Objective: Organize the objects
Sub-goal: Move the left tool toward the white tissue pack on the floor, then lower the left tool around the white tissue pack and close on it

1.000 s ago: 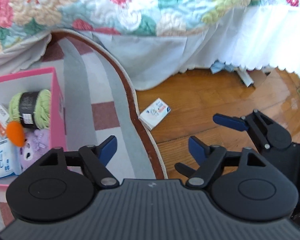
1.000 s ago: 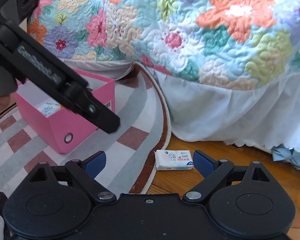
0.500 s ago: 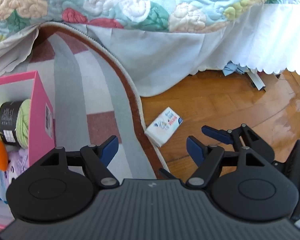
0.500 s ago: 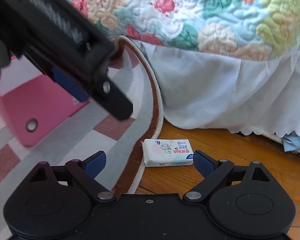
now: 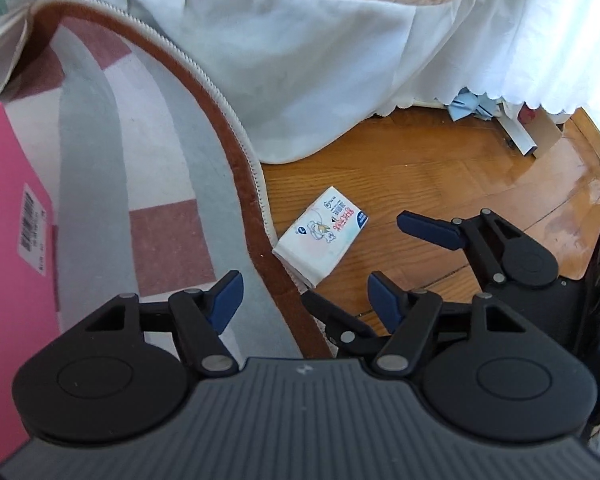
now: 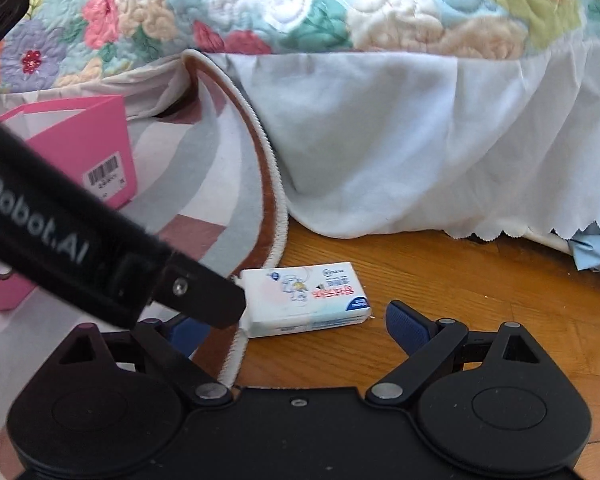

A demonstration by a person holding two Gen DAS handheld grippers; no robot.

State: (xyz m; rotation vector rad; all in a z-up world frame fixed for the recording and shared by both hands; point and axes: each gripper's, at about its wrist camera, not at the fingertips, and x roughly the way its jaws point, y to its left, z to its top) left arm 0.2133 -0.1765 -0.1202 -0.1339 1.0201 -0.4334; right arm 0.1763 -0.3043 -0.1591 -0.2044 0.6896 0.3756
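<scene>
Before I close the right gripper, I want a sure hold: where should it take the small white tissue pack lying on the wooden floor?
Grip the small white tissue pack across its short width, on its two long side faces, coming from above. It lies flat on the wooden floor, one end against the rug's white edge, so only the sides offer a hold. The open right gripper probably needs turning first.

Cloth, wood and plastic in front of you

Your glossy wooden floor (image 5: 440,168) reflects window light; the rug (image 5: 148,184) is matt woven cloth with a corded edge; the tissue pack (image 6: 304,298) wears smooth, slightly shiny plastic film; the quilt (image 6: 340,4) is puffy stitched fabric.
</scene>
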